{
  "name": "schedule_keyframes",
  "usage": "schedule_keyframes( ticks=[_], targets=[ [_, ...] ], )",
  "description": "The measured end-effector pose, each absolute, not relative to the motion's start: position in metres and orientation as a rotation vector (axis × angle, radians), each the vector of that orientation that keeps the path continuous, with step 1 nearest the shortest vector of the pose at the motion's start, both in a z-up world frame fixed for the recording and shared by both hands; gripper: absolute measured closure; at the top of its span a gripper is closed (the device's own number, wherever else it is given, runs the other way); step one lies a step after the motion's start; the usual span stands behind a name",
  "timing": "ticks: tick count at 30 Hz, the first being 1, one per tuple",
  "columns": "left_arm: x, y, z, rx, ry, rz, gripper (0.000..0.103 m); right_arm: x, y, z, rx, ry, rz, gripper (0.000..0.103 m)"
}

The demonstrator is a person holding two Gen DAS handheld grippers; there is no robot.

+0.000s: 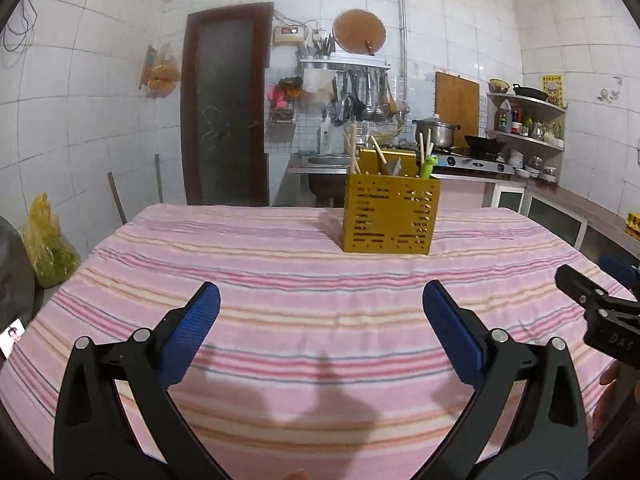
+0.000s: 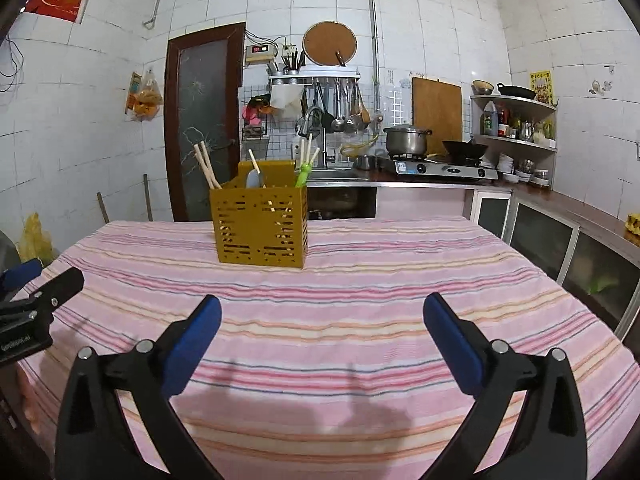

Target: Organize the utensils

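Inside, the yellow holder (image 1: 390,216) hides the chopsticks' (image 2: 206,168) lower ends; it stands at twelve o'clock, well beyond the released left gripper (image 1: 320,320) and the released right gripper (image 2: 322,326).

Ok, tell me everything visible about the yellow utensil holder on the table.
The utensil holder is a mustard-yellow box, apparently metal or plastic, with slotted cut-outs in its walls and a taller back panel. It stands upright on the pink striped tablecloth, toward the far side. Wooden chopsticks, a grey utensil and a green-handled one stick out. Neither gripper touches it.
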State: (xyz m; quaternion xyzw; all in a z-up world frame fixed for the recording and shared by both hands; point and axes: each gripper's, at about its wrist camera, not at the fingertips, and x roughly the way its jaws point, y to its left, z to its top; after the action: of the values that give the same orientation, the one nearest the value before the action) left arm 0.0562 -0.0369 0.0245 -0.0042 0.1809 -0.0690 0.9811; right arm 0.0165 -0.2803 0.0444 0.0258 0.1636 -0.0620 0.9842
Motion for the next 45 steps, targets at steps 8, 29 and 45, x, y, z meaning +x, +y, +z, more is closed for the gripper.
schedule_keyframes(
  ticks=[8, 29, 45],
  targets=[
    [0.054, -0.033, 0.011, -0.03, 0.339, -0.131, 0.005, 0.014, -0.273, 0.031, 0.033, 0.319, -0.115, 0.004],
    [0.052, -0.037, 0.004, -0.003, 0.367, -0.149, 0.005, 0.009, -0.275, 0.028, 0.062, 0.285, -0.119, 0.004],
    [0.038, -0.034, 0.009, -0.012, 0.298, -0.133, 0.005, 0.01, -0.267, 0.029, 0.027, 0.281, -0.122, 0.004]
  ],
)
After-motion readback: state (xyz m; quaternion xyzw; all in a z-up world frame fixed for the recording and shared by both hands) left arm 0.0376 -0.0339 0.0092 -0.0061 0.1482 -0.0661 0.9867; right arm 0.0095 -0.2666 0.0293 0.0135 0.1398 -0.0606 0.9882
